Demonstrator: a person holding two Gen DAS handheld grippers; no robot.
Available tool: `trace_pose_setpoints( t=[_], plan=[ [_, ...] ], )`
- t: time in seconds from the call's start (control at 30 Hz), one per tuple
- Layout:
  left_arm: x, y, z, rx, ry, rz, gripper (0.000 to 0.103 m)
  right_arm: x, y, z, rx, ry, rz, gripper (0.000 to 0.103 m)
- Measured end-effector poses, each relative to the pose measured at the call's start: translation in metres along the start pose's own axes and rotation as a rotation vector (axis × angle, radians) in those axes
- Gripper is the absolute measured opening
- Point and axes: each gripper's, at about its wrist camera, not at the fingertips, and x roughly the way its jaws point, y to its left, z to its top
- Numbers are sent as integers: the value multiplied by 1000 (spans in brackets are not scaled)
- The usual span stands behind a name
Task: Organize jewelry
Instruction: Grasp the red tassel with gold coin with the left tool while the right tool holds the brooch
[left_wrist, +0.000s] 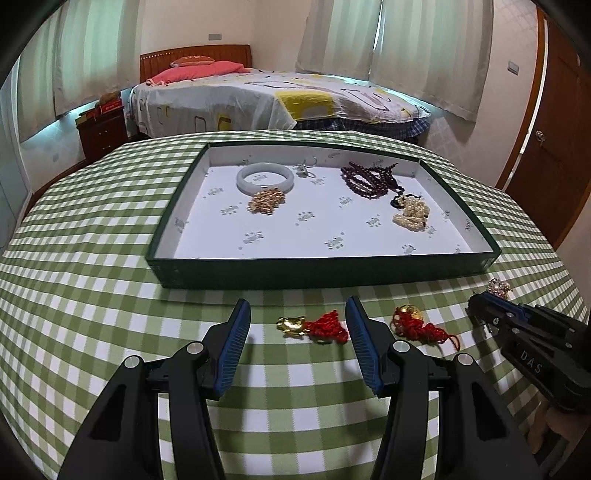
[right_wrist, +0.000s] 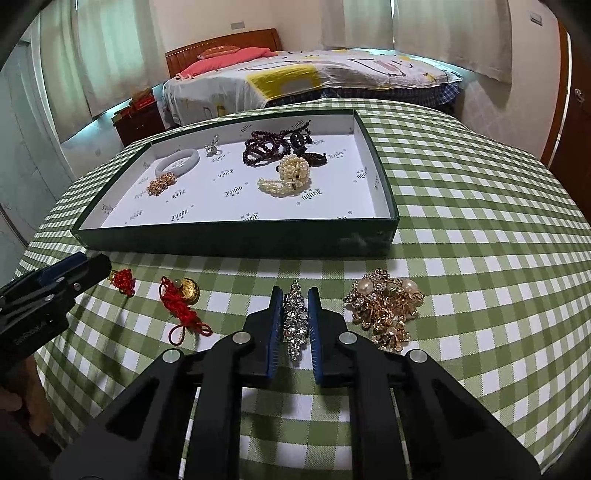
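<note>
My right gripper (right_wrist: 295, 295) is shut on a long rhinestone brooch (right_wrist: 295, 325) that lies on the checked cloth. A gold and pearl flower piece (right_wrist: 386, 306) rests just right of it. My left gripper (left_wrist: 297, 314) stands open above the cloth, with a gold charm on red knotted cord (left_wrist: 314, 326) between its fingertips, untouched. A second red cord charm with a gold ball (left_wrist: 417, 325) lies to its right. The green tray (left_wrist: 332, 271) beyond holds a white bangle (left_wrist: 265, 177), a gold cluster (left_wrist: 266, 201), a silver ring piece (left_wrist: 307, 168), dark red beads (left_wrist: 365, 179) and a pearl piece (left_wrist: 413, 214).
A green and white checked cloth (left_wrist: 92, 295) covers the round table. The tray's white floor (right_wrist: 229, 206) has bare room at its front. Behind the table stand a bed (left_wrist: 280, 99) and a dark nightstand (left_wrist: 101, 133); a wooden door (left_wrist: 554, 147) is at the right.
</note>
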Motion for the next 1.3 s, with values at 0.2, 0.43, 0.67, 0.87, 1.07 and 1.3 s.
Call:
trace_pose_setpoints(
  t=[0.2,0.43,0.67,0.87,1.07,1.3],
  plan=[
    [15,-9,-3,30,27,-6,53,2,-2,0,6,5,6,14],
    [18,-6,-7,38,46,-17,27,2,-1,0,6,4,6,14],
    [16,-5,-8,41,44,-19,15,2,-1,0,6,3,7,14],
    [11,-4,-9,51,29,-20,5,2,-1,0,6,2,7,14],
    [10,-3,-9,56,38,-29,6,3,-1,-1,6,2,7,14],
    [2,-4,-12,53,25,-17,42,3,-1,-1,7,1,7,14]
  ],
)
